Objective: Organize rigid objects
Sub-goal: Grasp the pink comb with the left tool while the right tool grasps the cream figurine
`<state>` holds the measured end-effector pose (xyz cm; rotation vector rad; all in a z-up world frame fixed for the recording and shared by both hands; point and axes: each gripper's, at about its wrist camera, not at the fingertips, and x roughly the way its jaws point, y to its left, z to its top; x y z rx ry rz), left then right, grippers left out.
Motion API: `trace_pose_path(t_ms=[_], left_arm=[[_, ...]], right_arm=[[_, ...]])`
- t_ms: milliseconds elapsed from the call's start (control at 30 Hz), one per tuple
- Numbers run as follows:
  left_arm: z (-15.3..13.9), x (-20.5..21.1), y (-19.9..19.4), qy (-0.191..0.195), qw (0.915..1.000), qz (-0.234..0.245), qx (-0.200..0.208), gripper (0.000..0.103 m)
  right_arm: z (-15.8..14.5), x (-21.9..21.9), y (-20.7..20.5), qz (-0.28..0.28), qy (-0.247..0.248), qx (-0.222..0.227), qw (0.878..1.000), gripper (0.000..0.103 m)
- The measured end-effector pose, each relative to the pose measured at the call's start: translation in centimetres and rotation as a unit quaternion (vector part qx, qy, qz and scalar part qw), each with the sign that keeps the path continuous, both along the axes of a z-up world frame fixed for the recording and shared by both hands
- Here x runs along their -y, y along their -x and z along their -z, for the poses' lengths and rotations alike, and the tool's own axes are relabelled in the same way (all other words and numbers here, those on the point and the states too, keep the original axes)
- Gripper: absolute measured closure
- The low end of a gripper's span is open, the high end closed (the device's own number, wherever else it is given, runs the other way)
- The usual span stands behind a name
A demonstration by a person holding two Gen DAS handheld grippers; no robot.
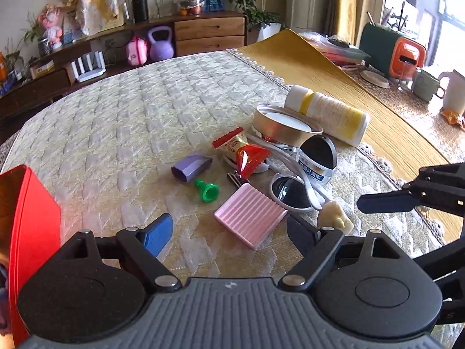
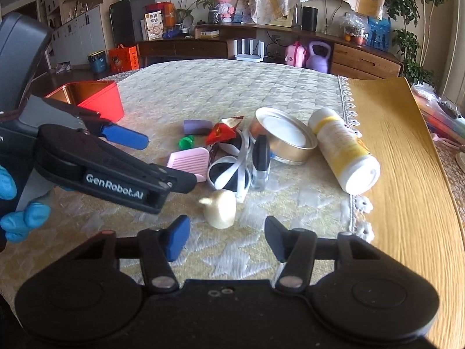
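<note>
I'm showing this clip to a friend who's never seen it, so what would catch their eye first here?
Probably the jumble of small things mid-table: a white and yellow bottle lying on its side by a round tin, white sunglasses, and a pink ribbed case. Next, the bright red box open at the left. Both grippers hang open, the left gripper over the pink case, the right gripper near a cream figurine.

Ahead of the right gripper (image 2: 225,237) only a cream figurine (image 2: 221,209) stands close, with bare quilted cloth (image 2: 203,87) beyond the clutter of sunglasses (image 2: 229,171), tin (image 2: 286,136) and bottle (image 2: 344,151), while the left gripper (image 2: 165,163) crowds its left side.
</note>
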<state>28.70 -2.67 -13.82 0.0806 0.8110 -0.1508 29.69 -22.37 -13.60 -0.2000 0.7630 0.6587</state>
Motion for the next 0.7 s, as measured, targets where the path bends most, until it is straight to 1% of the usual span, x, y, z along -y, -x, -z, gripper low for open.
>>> trace_pose_path(t_ms=[100,200,233,267,333,367,533,633,700], left_arm=[[0.1,0.4,-0.1,-0.008,0.9999,0.013,0.008,0.019],[0.1,0.7,-0.4,-0.009,0.9996,0.026,0.009,0.030],[0.2,0.8,-0.5,-0.010,0.9995,0.029,0.008,0.036],[0.2,0.9,-0.6,-0.010,0.9994,0.033,0.006,0.040],[0.3,1.0,-0.7,-0.008,0.9993,0.037,0.005,0.043],[0.3,1.1,-0.7,-0.008,0.9991,0.040,0.006,0.047],[0.3,1.5,-0.6,-0.019,0.9988,0.044,0.010,0.051],[0.3,1.5,-0.5,-0.019,0.9989,0.043,0.010,0.052],[0.3,1.4,-0.4,-0.019,0.9989,0.041,0.010,0.053]], right_arm=[[0.1,-0.2,-0.1,-0.002,0.001,0.000,1.000,0.052],[0.2,-0.3,-0.2,-0.002,0.001,0.000,1.000,0.054],[0.1,-0.3,-0.2,-0.003,0.001,0.002,1.000,0.055],[0.1,-0.3,-0.3,-0.003,0.002,0.003,1.000,0.055],[0.1,-0.4,-0.3,-0.003,0.001,0.003,1.000,0.055],[0.2,-0.5,-0.4,-0.003,0.001,0.004,1.000,0.056],[0.1,-0.7,-0.4,-0.005,-0.001,0.007,1.000,0.062],[0.1,-0.7,-0.6,-0.003,-0.005,0.005,1.000,0.069],[0.0,-0.7,-0.5,-0.002,-0.005,0.005,1.000,0.075]])
